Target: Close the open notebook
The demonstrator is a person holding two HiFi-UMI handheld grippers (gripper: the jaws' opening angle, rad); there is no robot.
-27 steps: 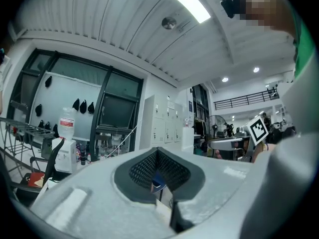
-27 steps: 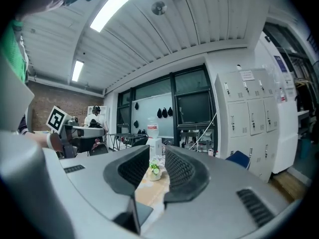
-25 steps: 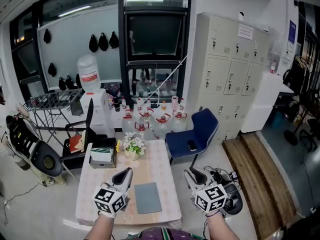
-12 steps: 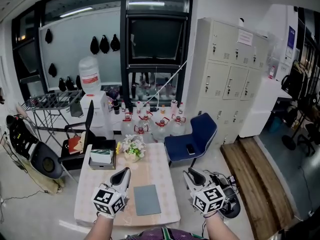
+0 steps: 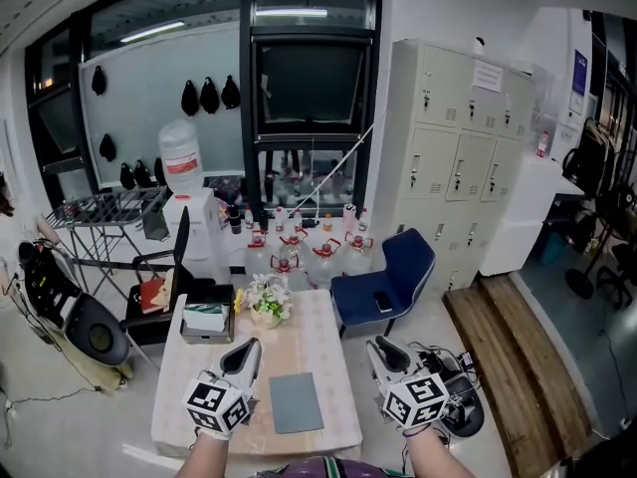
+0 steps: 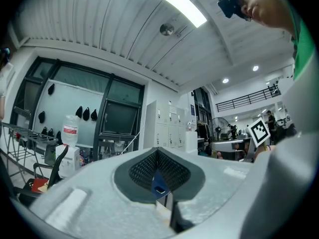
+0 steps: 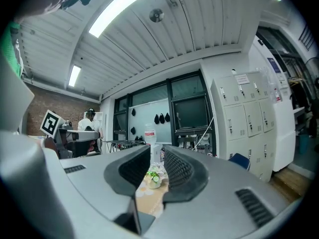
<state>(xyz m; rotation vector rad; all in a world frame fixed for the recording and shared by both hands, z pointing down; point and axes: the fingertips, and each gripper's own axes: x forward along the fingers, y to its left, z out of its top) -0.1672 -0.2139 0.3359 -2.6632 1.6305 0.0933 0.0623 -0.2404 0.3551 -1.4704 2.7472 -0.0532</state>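
A grey notebook point(image 5: 297, 403) is seen lying shut and flat on the near part of the table point(image 5: 323, 342), which is covered with a pale patterned cloth. It is flanked by the two claws, each held level and pointed toward the far side. The left claw point(image 5: 249, 347) is held over the table just left of the notebook and apart from it. Its pads are pressed together at their tips, and nothing is pinched between them. The right claw point(image 5: 375, 346) is held past the table's right edge, farther from the notebook. Its jaws stand somewhat spread and have just been closing a little, and nothing is held between them: only the table and a bunch of flowers point(image 5: 265, 301) are seen through the gap. The flowers are placed at the far end of the table, and a box point(image 5: 207, 318) is set just left of them. A blue chair point(image 5: 390, 272) is placed right of the table's far end, with a small dark object on its seat. Clear water jugs point(image 5: 323, 249) are lined up on the floor beyond the table, and pale lockers point(image 5: 463, 157) are ranged along the far right wall.
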